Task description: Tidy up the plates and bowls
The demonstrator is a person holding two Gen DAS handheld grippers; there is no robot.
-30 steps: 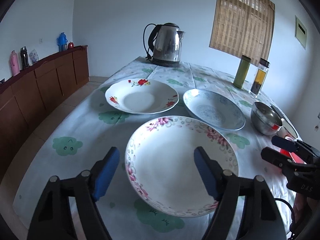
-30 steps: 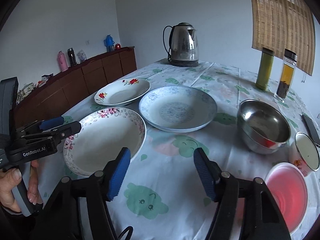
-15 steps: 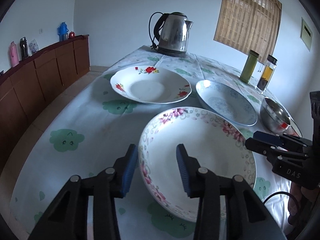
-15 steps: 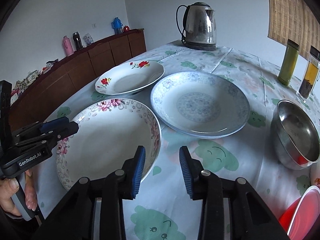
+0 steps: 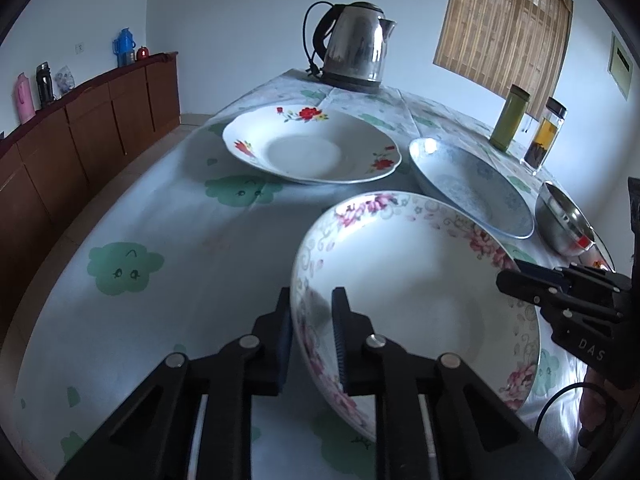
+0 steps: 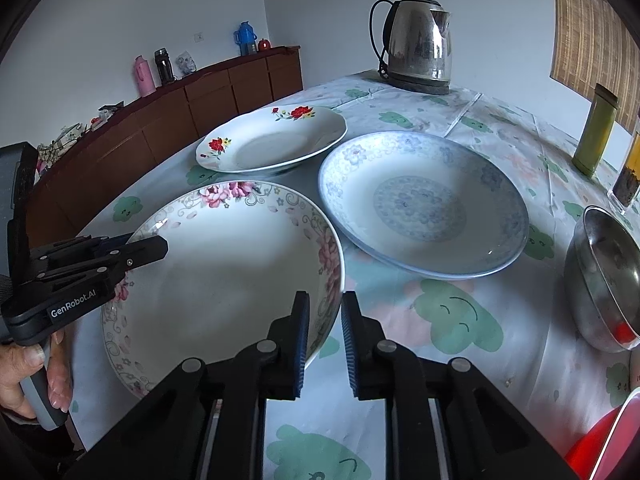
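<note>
L tongs (image 5: pixel 311 322) and R tongs (image 6: pixel 325 328) have just been closing, each now clamped on opposite rims of pink-flower plate (image 6: pixel 224 264), on tabletop (image 5: pixel 168 248). Nothing stacked yet: red-flower plate (image 5: pixel 312 144), blue plate (image 6: pixel 420 204), steel bowl (image 6: pixel 604 276) separate.

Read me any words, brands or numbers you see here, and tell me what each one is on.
"GenRobot.AI": white print on the body of the left gripper, seen from the right wrist.
"DAS": white letters on the body of the right gripper, seen from the left wrist; possibly cut off.
Framed sign on the wall: too blurred to read.
</note>
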